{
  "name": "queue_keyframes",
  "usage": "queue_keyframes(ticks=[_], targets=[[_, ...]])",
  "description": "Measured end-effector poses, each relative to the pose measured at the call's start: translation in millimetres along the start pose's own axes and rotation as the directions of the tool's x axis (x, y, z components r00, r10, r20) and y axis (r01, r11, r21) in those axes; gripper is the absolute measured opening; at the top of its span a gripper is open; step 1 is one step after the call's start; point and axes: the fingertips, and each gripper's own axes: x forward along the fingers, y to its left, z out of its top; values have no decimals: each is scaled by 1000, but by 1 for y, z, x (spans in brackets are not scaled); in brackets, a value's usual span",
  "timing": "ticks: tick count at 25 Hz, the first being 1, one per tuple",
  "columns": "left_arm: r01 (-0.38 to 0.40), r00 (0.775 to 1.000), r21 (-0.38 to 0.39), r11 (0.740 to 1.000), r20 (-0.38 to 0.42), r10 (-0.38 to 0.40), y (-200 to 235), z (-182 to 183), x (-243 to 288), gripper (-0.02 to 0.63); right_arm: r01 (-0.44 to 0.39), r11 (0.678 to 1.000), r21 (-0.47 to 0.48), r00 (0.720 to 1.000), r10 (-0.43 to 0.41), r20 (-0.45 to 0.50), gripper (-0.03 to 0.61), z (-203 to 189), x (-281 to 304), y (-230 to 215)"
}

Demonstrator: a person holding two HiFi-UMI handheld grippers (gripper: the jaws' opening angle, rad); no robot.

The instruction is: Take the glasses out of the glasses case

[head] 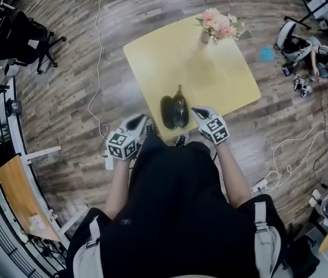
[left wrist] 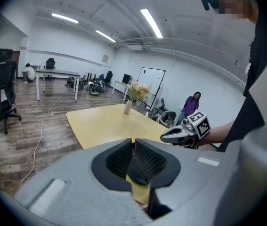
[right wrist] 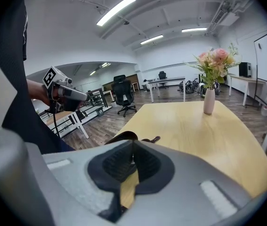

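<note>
Looks down on a yellow counter (head: 227, 80), bare except for flowers (head: 218, 23) at the far corner, well apart from the work. Holds left claw (head: 142, 120) and right claw (head: 196, 110) low at the near edge, 1 on each side of the case (head: 174, 112), likely staged for a 2-handed start: 1 to steady, 1 to lift. Shows both claws pressed together, nothing pinched. Finds the case just inside the near edge, seemingly open in 2 dark halves, within easy reach. Cannot separate the glasses from the dark lining. Suspects a temple in the thin dark piece (head: 179, 90) poking from the far end, so judges them not yet out.
</note>
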Motion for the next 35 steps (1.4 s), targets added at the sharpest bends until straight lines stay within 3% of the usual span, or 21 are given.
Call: queue_keyframes(ticks=[10, 17, 19, 23, 35], targets=[[137, 990, 33, 990, -40, -136, 40, 19, 12, 32, 98, 987, 126, 993, -88, -78, 5, -13, 28, 15], [263, 963, 79, 961, -88, -256, 64, 45, 37, 32, 186, 956, 228, 977, -155, -148, 6, -26, 51, 19], [298, 951, 84, 951, -108, -289, 70, 48, 42, 32, 214, 942, 257, 970, -174, -169, 46, -30, 58, 20], [362, 926, 91, 928, -146, -347, 82, 51, 53, 32, 310, 906, 288, 942, -253, -220, 48, -37, 66, 16], [535, 836, 142, 833, -233, -497, 108, 65, 81, 32, 534, 754, 383, 835, -401, -376, 84, -57, 90, 5]])
